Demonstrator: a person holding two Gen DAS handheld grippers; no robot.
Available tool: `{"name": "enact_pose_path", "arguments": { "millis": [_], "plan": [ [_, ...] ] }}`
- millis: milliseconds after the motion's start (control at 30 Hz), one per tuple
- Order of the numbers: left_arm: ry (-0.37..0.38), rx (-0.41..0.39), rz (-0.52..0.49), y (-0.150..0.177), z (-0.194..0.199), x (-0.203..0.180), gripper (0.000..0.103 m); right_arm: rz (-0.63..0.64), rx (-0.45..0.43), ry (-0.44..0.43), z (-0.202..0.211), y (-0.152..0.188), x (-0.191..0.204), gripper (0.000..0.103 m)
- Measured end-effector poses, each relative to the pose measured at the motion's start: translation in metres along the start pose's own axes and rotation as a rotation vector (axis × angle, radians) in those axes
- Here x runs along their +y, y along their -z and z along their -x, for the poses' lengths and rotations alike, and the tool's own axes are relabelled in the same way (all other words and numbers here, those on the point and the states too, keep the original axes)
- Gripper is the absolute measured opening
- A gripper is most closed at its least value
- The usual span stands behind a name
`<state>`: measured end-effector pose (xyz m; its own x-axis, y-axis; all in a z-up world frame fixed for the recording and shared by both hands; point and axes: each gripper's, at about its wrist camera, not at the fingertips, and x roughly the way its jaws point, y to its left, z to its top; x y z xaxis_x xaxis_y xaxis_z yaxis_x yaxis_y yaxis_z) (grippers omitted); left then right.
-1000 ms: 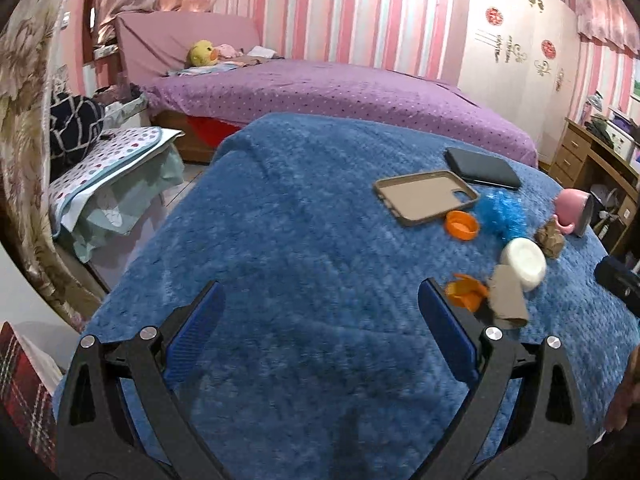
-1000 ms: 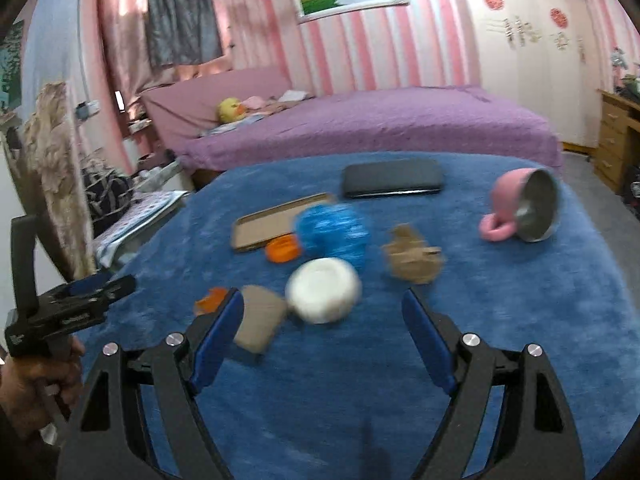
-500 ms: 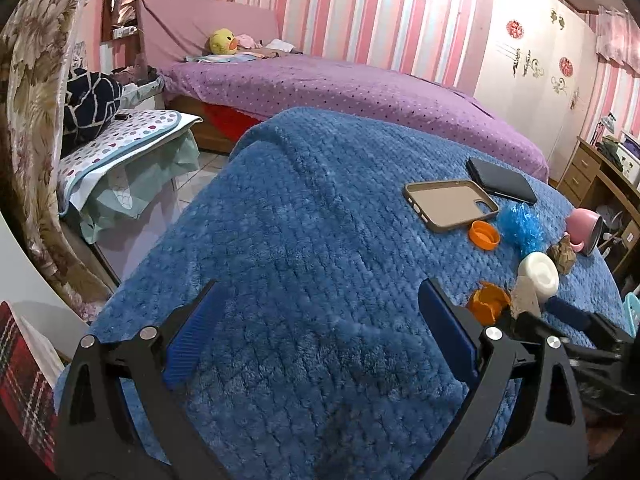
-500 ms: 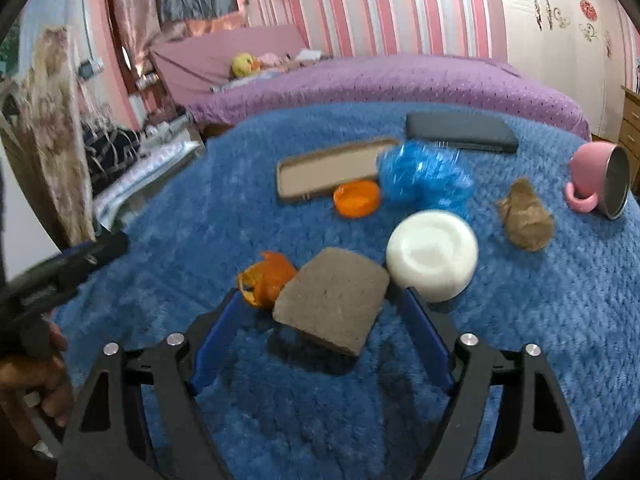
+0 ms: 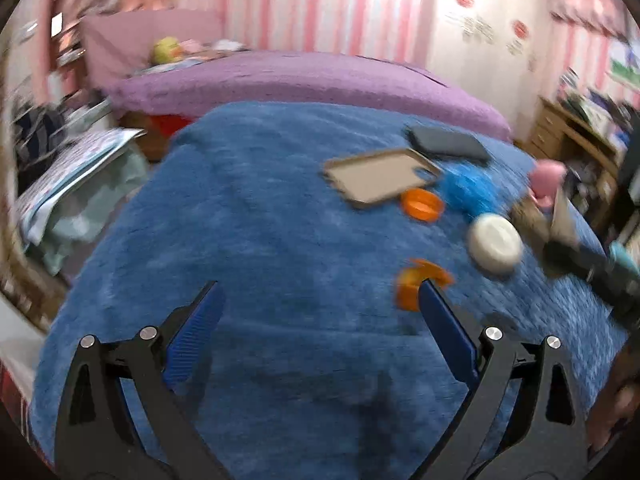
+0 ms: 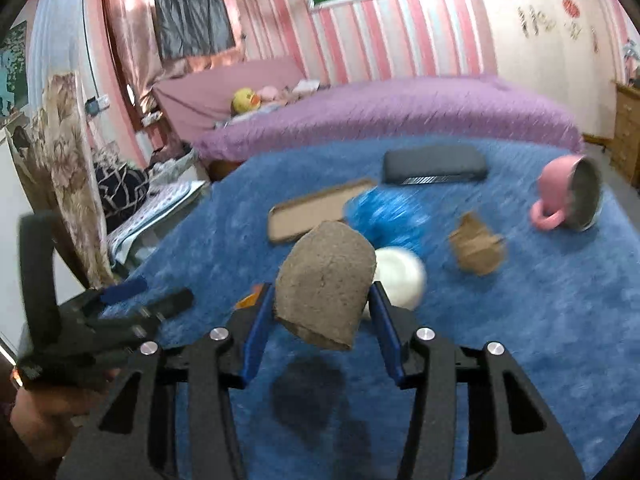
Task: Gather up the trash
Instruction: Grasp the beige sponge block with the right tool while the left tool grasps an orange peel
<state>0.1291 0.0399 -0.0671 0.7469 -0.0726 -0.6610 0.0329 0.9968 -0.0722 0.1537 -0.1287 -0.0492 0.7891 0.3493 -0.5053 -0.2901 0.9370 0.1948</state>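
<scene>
blue blanket [image 6: 540,320] held scattered litter | right gripper [image 6: 320,312], jaws just closing, pinched a flattened cardboard tube [image 6: 326,280] and held it clear of the blanket | left gripper [image 5: 320,308] wide open, empty, near orange scrap [image 5: 416,284] | step: first pickup; next likely needs a bin, none visible

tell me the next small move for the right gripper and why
Probably carry it away toward wherever trash goes. The right gripper, whose jaws have just been closing, grips the flattened cardboard tube clear of the blue blanket, its shadow below. No bin is in view.
</scene>
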Motion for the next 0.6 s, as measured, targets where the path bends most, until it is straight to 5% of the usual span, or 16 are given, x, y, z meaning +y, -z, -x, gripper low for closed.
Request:
{"name": "enact_pose_path", "arguments": {
  "millis": [167, 233, 300, 333, 467, 600],
  "plan": [
    [0.052, 0.049, -0.015, -0.008, -0.019, -0.033, 0.094, -0.071, -0.026, -0.006, 0.024, -0.01, -0.041, 0.049],
    [0.048, 0.099, -0.018, -0.008, -0.035, -0.043, 0.084, -0.086, -0.033, -0.013, 0.031, -0.012, -0.053, 0.049],
    [0.065, 0.155, -0.015, -0.006, -0.049, -0.047, 0.056, -0.078, -0.037, -0.004, 0.036, -0.013, -0.06, 0.05],
    [0.067, 0.176, -0.013, -0.005, -0.054, -0.047, 0.051, -0.075, -0.035, -0.005, 0.038, -0.013, -0.062, 0.05],
    [0.074, 0.16, -0.013, -0.005, -0.051, -0.046, 0.024, -0.074, -0.03, -0.005, 0.045, -0.013, -0.076, 0.051],
    [0.06, 0.095, 0.001, -0.007, -0.037, -0.037, 0.018, -0.091, -0.062, -0.018, 0.063, -0.014, -0.087, 0.052]
  ]
}}
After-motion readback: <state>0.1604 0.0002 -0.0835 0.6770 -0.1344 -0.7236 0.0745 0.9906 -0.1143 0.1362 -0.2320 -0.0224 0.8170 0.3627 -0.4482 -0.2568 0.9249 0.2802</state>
